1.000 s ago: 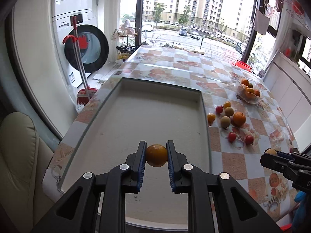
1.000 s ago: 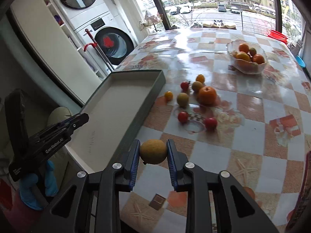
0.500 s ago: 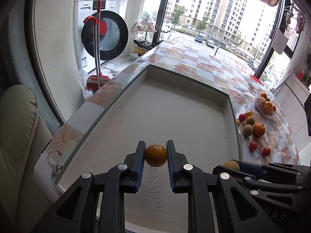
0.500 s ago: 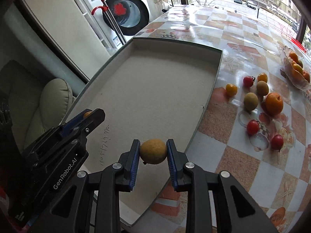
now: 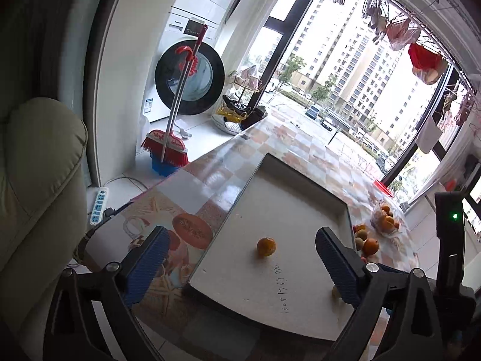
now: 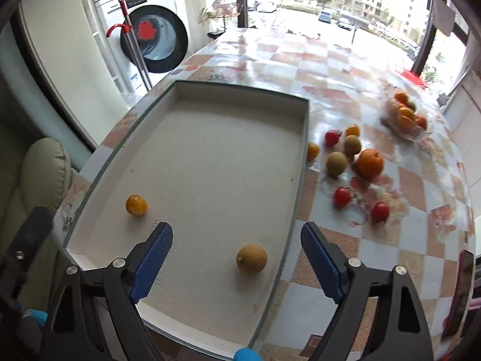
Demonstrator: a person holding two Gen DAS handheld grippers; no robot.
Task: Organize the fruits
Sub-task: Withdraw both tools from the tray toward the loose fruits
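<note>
A shallow grey tray lies on the checkered table. A small orange fruit lies loose in it; it also shows in the right wrist view. A yellow-brown fruit lies near the tray's front right. My left gripper is open and empty above the tray's near left edge. My right gripper is open and empty, its jaws wide apart on either side of the yellow-brown fruit. Several loose fruits lie on the table right of the tray.
A clear bowl of oranges stands at the far right of the table. A washing machine and a red broom stand on the left. A cushioned chair is at the near left.
Both grippers have opened and let go of their fruits, which now lie in the tray. Both grippers have drawn back and risen.
</note>
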